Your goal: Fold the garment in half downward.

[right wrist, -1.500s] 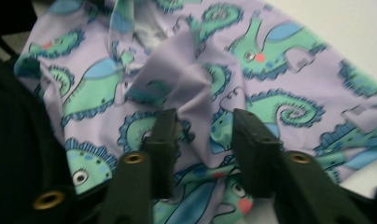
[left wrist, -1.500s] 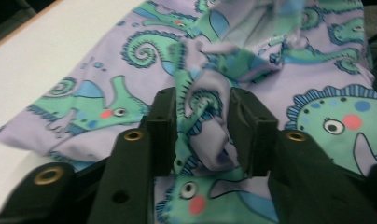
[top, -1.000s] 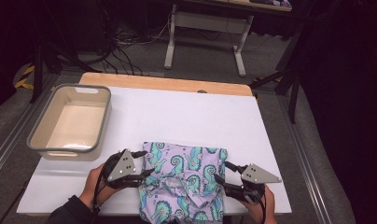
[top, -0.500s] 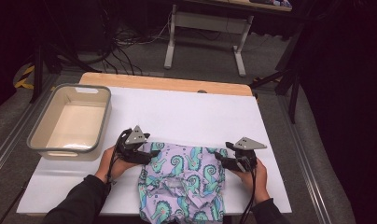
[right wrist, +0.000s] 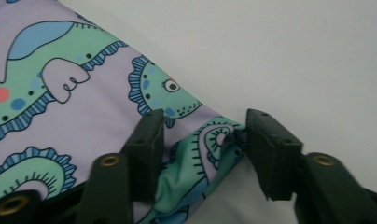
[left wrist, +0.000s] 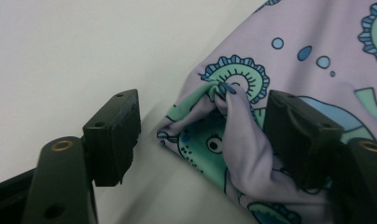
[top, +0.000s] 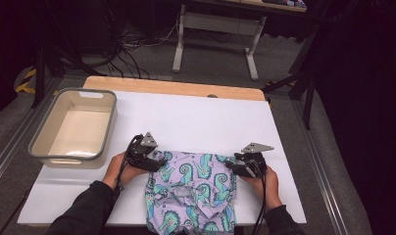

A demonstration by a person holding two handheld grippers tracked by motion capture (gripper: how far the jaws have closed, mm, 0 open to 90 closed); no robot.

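Observation:
A lilac cloth (top: pixel 196 191) printed with green seahorses lies rumpled on the white table top (top: pixel 196 122), hanging over the near edge. My left gripper (top: pixel 157 161) is at its far left corner and my right gripper (top: pixel 233 166) at its far right corner. In the left gripper view, the left gripper (left wrist: pixel 203 100) is open around a bunched corner of cloth (left wrist: pixel 233 140); its jaws have just been closing. In the right gripper view, the right gripper (right wrist: pixel 205 119) straddles a folded corner of cloth (right wrist: pixel 196 154), jaws also just closing, pads not pressing.
A grey-rimmed beige bin (top: pixel 39 142) stands empty at the table's left side. A wooden strip (top: pixel 176 88) runs along the far edge. Beyond the table are a desk frame (top: pixel 215 29) and floor cables.
Both hands have moved away from the person, from beside the cloth to its far corners. The cloth itself lies about where it was.

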